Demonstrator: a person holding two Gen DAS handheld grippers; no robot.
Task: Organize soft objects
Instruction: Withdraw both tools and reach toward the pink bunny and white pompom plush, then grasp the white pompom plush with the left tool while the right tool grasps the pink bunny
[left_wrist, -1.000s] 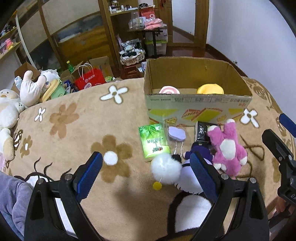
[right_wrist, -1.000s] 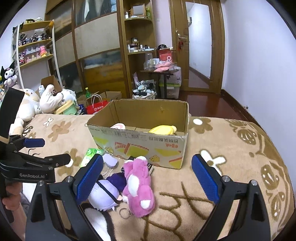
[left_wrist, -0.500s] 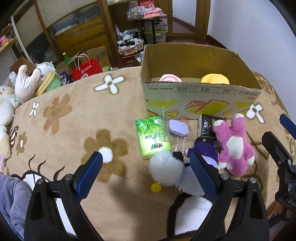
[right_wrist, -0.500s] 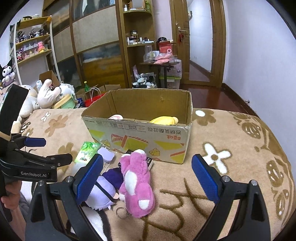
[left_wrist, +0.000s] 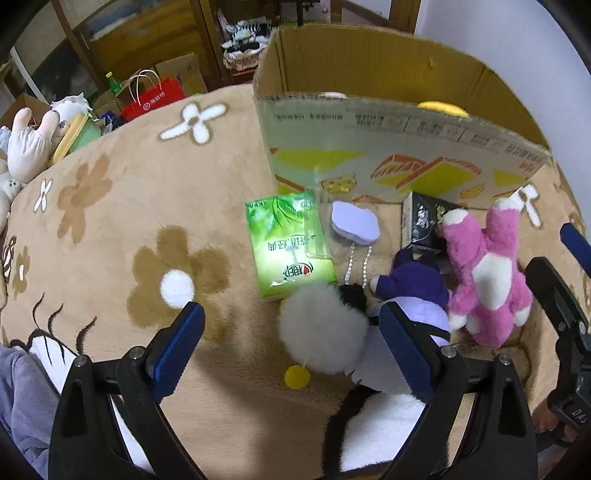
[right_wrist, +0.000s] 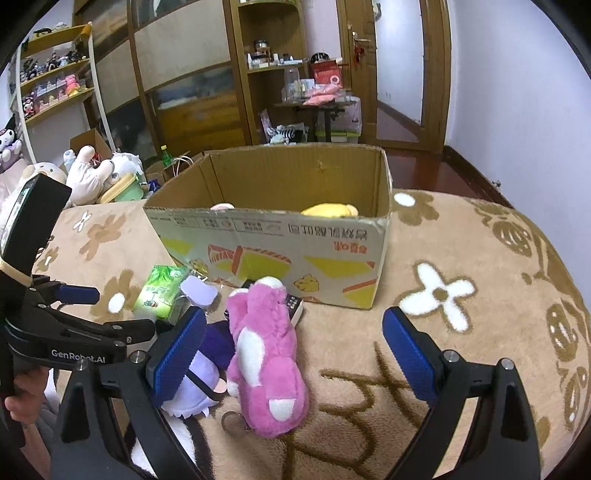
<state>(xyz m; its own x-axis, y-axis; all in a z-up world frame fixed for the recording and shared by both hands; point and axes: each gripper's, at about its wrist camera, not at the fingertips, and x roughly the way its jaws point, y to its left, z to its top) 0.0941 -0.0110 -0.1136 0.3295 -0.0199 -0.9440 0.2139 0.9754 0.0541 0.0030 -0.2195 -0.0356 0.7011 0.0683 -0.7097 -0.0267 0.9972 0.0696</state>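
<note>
Pink plush toy (right_wrist: 264, 360) lies on the brown blanket (right_wrist: 461, 258) at 6 o'clock from the cardboard box (right_wrist: 280, 236). The left gripper (left_wrist: 291, 347) and right gripper (right_wrist: 295, 350) both gape, holding nothing.

- "GenRobot.AI" in white letters stands on the black body of the left claw (right_wrist: 79, 306).
- The cardboard box (right_wrist: 295, 251) and green packet (left_wrist: 286, 240) carry Chinese print, too blurred to read.

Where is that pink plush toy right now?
The pink plush toy lies on the flowered blanket just in front of the cardboard box, with a purple plush at its left in the right wrist view.
</note>
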